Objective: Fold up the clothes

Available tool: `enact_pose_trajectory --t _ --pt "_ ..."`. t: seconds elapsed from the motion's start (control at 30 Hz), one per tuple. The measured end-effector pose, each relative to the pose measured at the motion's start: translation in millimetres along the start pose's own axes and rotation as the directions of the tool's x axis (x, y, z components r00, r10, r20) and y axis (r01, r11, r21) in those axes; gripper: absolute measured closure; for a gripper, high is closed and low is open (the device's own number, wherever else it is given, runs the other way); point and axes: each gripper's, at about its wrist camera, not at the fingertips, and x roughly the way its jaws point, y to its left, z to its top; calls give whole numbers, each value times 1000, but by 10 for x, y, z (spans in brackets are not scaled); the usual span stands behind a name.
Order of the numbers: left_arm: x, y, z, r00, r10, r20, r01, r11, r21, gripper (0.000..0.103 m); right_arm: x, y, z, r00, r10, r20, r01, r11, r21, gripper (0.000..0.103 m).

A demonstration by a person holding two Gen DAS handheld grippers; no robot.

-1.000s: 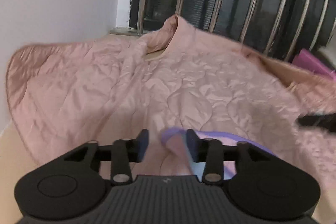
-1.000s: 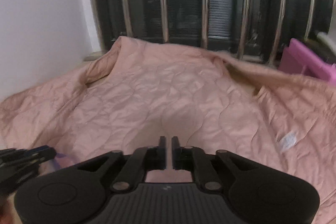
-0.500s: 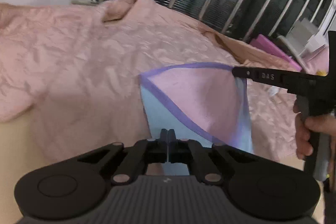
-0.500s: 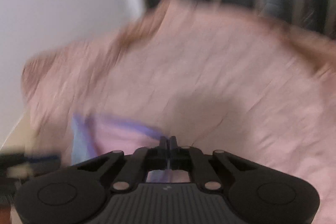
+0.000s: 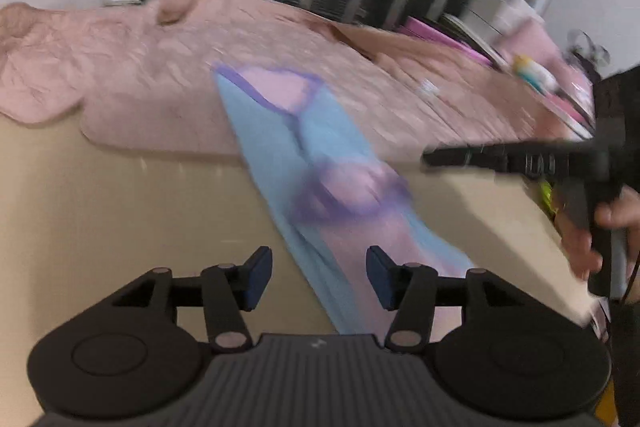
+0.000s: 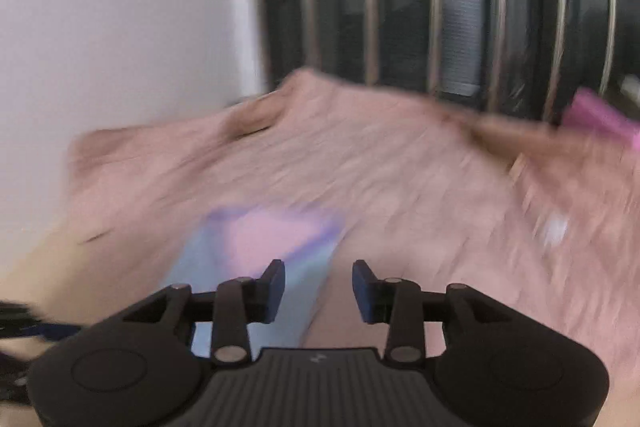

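Left wrist: garment (image 5: 320,163) apparently released, crumpled

left wrist: low over beige surface (image 5: 100,195), facing barred window | right wrist: same heading, close | shared: pale-blue-and-pink purple-edged cloth (image 5: 316,163) (image 6: 256,247), pink quilted blanket (image 5: 140,67) (image 6: 360,167)

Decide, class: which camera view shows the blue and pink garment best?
The left wrist view. There the blue and pink garment shows nearly whole, stretched from the pink quilt across the tan surface toward the open left gripper. The right wrist view shows only a blurred part.
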Motion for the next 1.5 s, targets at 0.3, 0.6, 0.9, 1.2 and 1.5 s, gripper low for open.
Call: enact_pose_trajectory --t 0.3,0.6,0.9,1.2,1.5 --pt "75 -397 -226 998 62 -19 -59 991 116 96 -387 386 -1093 993 95 -72 -88 992 95 96" --pt "-608 -428 -759 999 -34 -24 38 983 182 76 -1022 746 -1561 997 45 -66 -38 994 105 98" --pt "-726 -579 -1052 998 -16 60 -12 898 439 43 -1490 867 -1737 986 161 35 -148 958 -247 68" --pt "-593 -730 -1221 997 -14 71 -29 819 573 80 -1321 951 -1948 988 153 -13 -147 924 -353 82" --pt "-887 -651 -1141 996 -80 27 50 814 578 99 -1464 864 -1997 973 231 11 -216 924 -316 101"
